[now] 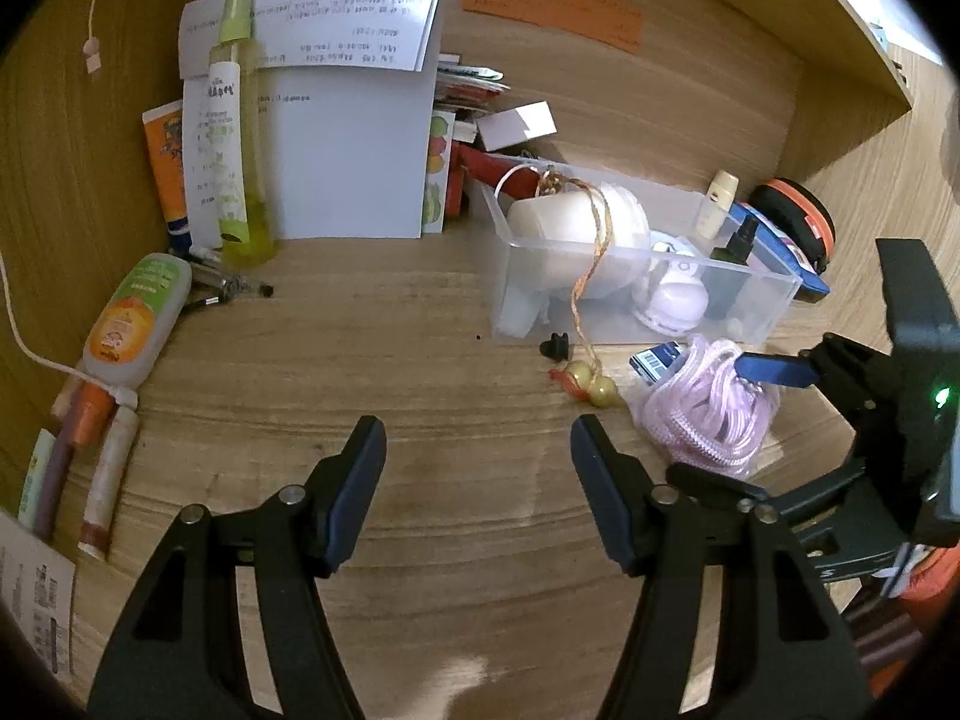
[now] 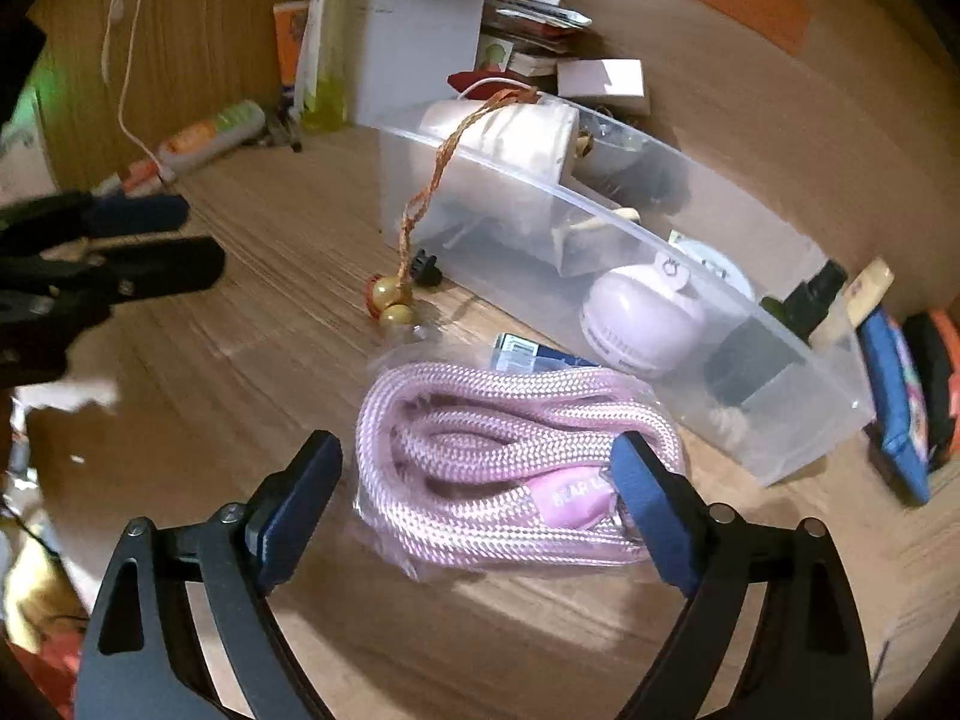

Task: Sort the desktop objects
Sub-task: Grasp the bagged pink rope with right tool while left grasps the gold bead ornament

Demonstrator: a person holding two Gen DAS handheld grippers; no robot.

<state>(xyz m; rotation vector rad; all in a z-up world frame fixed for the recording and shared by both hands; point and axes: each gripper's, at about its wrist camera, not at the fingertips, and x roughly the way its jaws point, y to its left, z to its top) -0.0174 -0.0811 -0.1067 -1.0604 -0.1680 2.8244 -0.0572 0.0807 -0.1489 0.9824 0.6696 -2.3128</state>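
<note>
Braided pink rope (image 2: 510, 462), crinkly bag, clear bin (image 2: 600, 228)

The one legible text is on a pink tag (image 2: 573, 495) of the coiled pink cord (image 2: 510, 456) in its clear wrapper near the right gripper: "BEAR", followed by cut-off letters. Printed lines on the white sheets (image 1: 336, 18) at the far left, the orange note (image 1: 552, 12) and the bottle labels (image 1: 129, 312) are too blurred to read.

Both wrist cams close, tilted down at desk (image 1: 420, 330); shared: clear bin (image 1: 630, 276), pink rope (image 2: 510, 462).
</note>
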